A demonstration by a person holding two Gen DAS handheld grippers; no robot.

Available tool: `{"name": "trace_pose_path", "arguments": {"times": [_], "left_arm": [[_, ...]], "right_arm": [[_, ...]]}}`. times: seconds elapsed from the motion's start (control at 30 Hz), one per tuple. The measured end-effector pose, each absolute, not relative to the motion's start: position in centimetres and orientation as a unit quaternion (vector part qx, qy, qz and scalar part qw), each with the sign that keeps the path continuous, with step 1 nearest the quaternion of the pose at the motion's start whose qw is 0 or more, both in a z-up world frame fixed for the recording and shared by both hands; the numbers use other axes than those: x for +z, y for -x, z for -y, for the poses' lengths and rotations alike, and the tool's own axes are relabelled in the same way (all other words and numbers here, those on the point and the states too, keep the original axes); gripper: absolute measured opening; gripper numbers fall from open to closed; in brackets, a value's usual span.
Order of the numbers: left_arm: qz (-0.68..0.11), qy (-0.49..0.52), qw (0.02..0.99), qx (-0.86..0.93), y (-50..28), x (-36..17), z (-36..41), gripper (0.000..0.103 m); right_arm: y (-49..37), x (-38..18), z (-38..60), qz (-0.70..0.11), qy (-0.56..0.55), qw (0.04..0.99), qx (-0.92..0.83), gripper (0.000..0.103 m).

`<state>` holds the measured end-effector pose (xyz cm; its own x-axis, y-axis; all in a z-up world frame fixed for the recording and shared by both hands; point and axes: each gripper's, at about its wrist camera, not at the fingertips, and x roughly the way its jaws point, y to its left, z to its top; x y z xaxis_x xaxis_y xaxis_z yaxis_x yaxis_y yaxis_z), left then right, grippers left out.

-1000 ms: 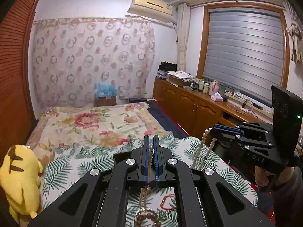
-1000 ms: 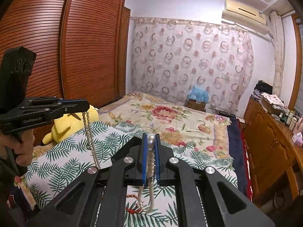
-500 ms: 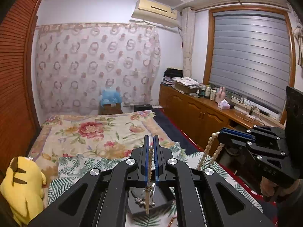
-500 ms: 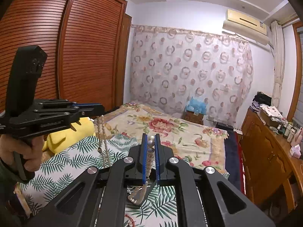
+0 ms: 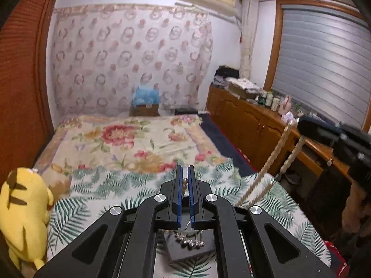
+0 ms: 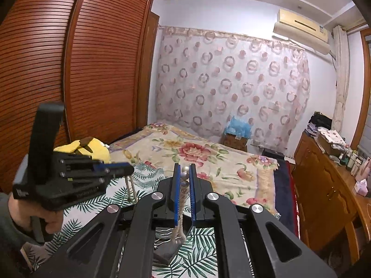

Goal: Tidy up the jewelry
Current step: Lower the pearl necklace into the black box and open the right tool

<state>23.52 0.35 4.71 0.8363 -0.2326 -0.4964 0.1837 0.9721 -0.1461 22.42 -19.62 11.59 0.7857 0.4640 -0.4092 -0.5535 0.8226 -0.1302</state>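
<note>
Pearl-beaded necklace (image 6: pixel 184 176) is hanging pinched between both grippers: left gripper (image 5: pixel 184 183) and right gripper (image 6: pixel 184 173) are each clamping a few beads above the grey box (image 5: pixel 190 246) on the bed (image 5: pixel 129 148). Strand is handling light, limp, slippery; gripping on beads is advisable.

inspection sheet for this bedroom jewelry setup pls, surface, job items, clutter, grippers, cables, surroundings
surface: bed with a floral blanket, a palm-leaf cover at the near end.
job's things: pearl necklace strung between both grippers, strands hanging; grey jewelry tray on the leaf cover under the left gripper, small pieces in it.
clutter: yellow plush toy at the bed's left edge; bottles and folded cloth on the wooden sideboard.
grippers: left gripper shut on the pearls; right gripper shut on the pearls.
cables: nothing seen.
surroundings: slatted wardrobe, patterned curtain, air conditioner, window blind.
</note>
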Motion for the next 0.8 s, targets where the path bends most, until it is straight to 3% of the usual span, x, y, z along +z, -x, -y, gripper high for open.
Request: {"name": "trace_pose_path", "arguments": {"times": [0.6, 0.67, 0.8], "left_arm": [[-0.318, 0.030, 0.942, -0.106, -22.0, -1.7, -0.9, 0.005], [-0.318, 0.028, 0.942, -0.106, -21.4, -1.8, -0.9, 0.016], [-0.317, 0.015, 0.942, -0.105, -20.0, -2.3, -1.0, 0.021]], "right_arm": [[-26.7, -1.1, 17.4, -0.315, 0.108, 0.903, 0.271, 0.009], [-26.8, -1.9, 17.6, -0.328, 0.105, 0.898, 0.275, 0.009], [-26.4, -2.7, 17.7, -0.332, 0.094, 0.895, 0.282, 0.009]]}}
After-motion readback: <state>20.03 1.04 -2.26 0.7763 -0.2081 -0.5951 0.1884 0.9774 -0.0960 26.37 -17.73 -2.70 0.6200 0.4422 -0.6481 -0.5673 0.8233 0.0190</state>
